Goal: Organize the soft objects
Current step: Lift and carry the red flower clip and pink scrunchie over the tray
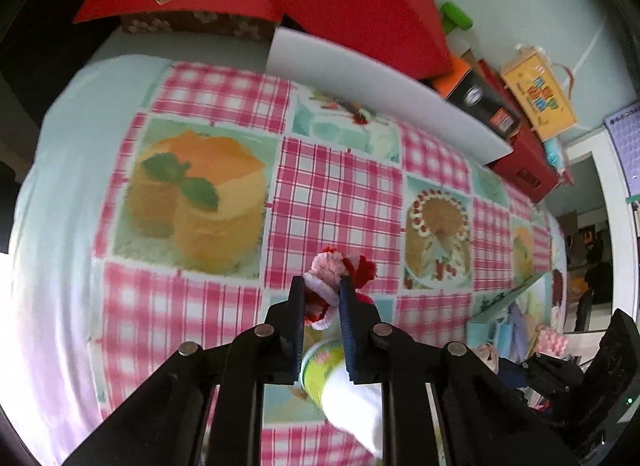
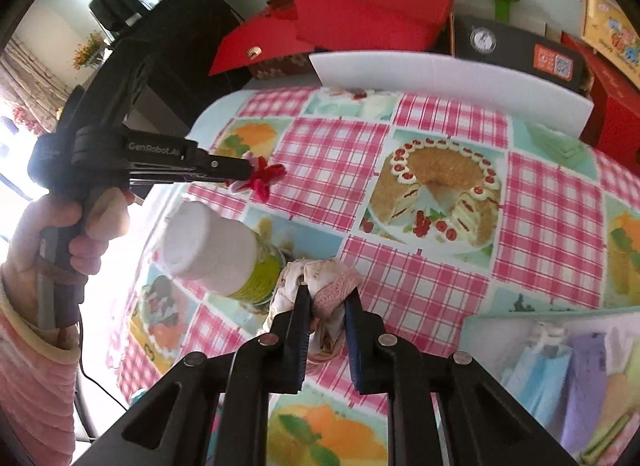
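Left wrist view: the left hand-held gripper [image 1: 322, 298] pinches a fuzzy red-and-white knit toy [image 1: 338, 270] at its tips, above the worktop [image 1: 200, 85]; light, squashy.

Right wrist view: the right hand-held gripper [image 2: 327, 306] clamps a limp pink-and-cream cloth bundle [image 2: 320, 286] mid-fold, likely to sag.

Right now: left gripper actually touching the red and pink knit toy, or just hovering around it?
Touching. In the left wrist view, the left gripper has both fingers pressed against the red and pink knit toy, no gap visible. The right wrist view shows it held above the tablecloth.

Table against a pale wall
Checked cake-print tablecloth [image 2: 440, 137]; red boxes [image 2: 360, 1] behind; bright window light at left.
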{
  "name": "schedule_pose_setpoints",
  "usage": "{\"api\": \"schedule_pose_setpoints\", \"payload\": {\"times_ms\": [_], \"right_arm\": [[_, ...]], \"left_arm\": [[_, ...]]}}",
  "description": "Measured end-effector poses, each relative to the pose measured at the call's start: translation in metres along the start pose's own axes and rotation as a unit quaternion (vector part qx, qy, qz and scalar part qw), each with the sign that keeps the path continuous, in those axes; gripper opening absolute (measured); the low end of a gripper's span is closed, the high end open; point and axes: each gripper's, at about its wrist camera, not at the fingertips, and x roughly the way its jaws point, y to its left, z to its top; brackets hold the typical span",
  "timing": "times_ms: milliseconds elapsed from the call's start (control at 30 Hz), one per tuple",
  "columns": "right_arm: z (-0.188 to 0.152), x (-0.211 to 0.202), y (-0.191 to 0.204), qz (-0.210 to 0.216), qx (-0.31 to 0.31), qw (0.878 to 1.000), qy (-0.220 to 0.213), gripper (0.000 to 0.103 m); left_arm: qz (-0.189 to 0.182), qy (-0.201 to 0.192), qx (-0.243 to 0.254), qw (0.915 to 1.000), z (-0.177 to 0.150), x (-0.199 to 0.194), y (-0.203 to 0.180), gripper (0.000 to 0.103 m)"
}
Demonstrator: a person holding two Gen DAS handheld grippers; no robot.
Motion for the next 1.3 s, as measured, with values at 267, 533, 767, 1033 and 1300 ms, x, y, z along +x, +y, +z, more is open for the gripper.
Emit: {"api": "schedule_pose_setpoints", "payload": {"times_ms": [267, 533, 767, 1033, 1300], "right_arm": [[-0.021, -0.058, 0.006, 0.000, 0.007, 0.999, -0.044, 0.017], [-0.064, -0.123, 0.001, -0.010, 0.034, 0.994, -0.100, 0.017], [-0.116, -0.166, -0.012, -0.022, 0.067, 0.989, -0.127, 0.017], [-0.165, -0.201, -0.043, -0.033, 0.117, 0.982, -0.148, 0.017], [-0.192, -0.224, -0.066, -0.035, 0.146, 0.974, -0.170, 0.017]], "left_arm": [[0.034, -0.088, -0.006, 0.9955, -0.048, -0.074, -0.019, 0.016], [-0.002, -0.145, -0.021, 0.9891, -0.134, -0.117, -0.043, 0.016], [-0.035, -0.146, -0.032, 0.9881, -0.198, -0.115, -0.082, 0.016], [-0.036, -0.130, -0.003, 0.9909, -0.233, -0.113, -0.127, 0.016], [-0.022, -0.120, 0.034, 0.9920, -0.248, -0.111, -0.172, 0.016]]}}
